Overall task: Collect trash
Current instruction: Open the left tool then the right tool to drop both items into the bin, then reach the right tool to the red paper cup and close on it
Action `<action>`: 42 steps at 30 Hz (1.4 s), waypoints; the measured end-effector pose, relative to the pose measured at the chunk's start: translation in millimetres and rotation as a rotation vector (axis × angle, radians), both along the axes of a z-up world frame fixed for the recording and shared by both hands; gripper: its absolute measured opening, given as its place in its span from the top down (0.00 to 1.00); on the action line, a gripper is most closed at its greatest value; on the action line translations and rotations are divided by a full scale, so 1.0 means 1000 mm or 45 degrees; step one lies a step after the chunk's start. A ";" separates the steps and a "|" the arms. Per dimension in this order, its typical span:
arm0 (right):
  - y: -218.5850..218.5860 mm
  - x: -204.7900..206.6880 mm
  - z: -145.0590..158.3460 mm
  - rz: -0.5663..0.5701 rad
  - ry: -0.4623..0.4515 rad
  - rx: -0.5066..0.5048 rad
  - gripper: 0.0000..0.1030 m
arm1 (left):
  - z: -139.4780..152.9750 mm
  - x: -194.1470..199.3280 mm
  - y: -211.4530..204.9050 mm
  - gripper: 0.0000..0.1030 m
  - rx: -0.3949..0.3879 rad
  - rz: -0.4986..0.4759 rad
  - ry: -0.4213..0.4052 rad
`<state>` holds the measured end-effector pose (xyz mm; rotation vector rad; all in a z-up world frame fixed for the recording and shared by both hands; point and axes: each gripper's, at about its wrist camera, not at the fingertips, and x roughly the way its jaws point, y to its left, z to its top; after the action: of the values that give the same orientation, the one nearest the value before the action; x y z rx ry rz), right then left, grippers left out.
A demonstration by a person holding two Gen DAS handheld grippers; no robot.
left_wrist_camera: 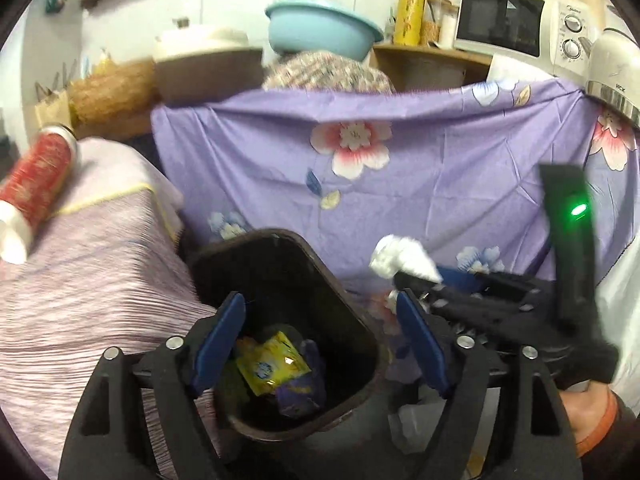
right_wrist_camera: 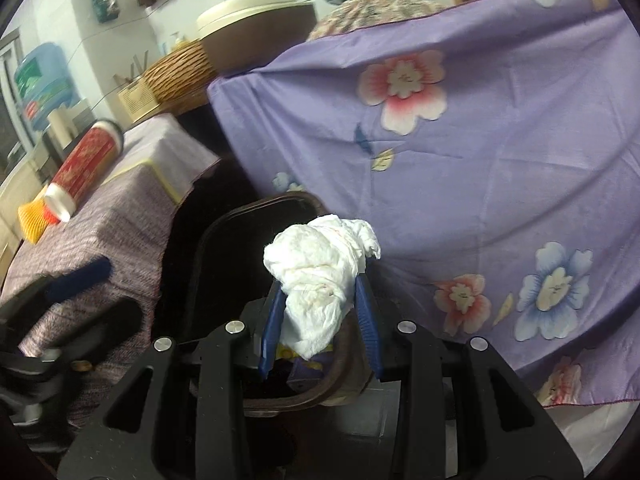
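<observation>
A dark brown trash bin (left_wrist_camera: 352,304) stands on the floor between a low covered stand and a purple floral cloth; it also shows in the right wrist view (right_wrist_camera: 224,232). Yellow and purple wrappers (left_wrist_camera: 276,364) lie inside it. My left gripper (left_wrist_camera: 320,312) is open and empty, right above the bin's mouth. My right gripper (right_wrist_camera: 320,284) is shut on a crumpled white tissue (right_wrist_camera: 320,280) and holds it over the bin's right rim; the tissue also shows in the left wrist view (left_wrist_camera: 400,256), at the right.
A red can (left_wrist_camera: 36,176) lies on the striped cloth of the low stand (left_wrist_camera: 100,272) at the left. The purple floral cloth (left_wrist_camera: 400,180) hangs behind the bin. A blue basin (left_wrist_camera: 320,28) and a microwave (left_wrist_camera: 516,24) sit above.
</observation>
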<state>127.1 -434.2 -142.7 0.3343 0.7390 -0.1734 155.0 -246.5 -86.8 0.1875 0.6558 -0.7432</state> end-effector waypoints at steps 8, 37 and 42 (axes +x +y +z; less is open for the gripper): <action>0.031 0.023 -0.019 0.115 0.057 0.027 0.65 | 0.021 -0.004 0.034 0.16 -0.037 0.142 -0.042; 0.078 0.060 -0.081 0.179 0.242 0.050 0.32 | 0.028 -0.014 0.134 0.06 -0.054 0.413 -0.036; 0.077 0.054 -0.049 0.159 0.194 0.071 0.27 | 0.031 -0.017 0.147 0.05 -0.023 0.441 -0.061</action>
<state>181.2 -357.7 -191.9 0.3293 0.9139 -0.0607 138.3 -99.9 -55.8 0.0712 0.6158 -0.4102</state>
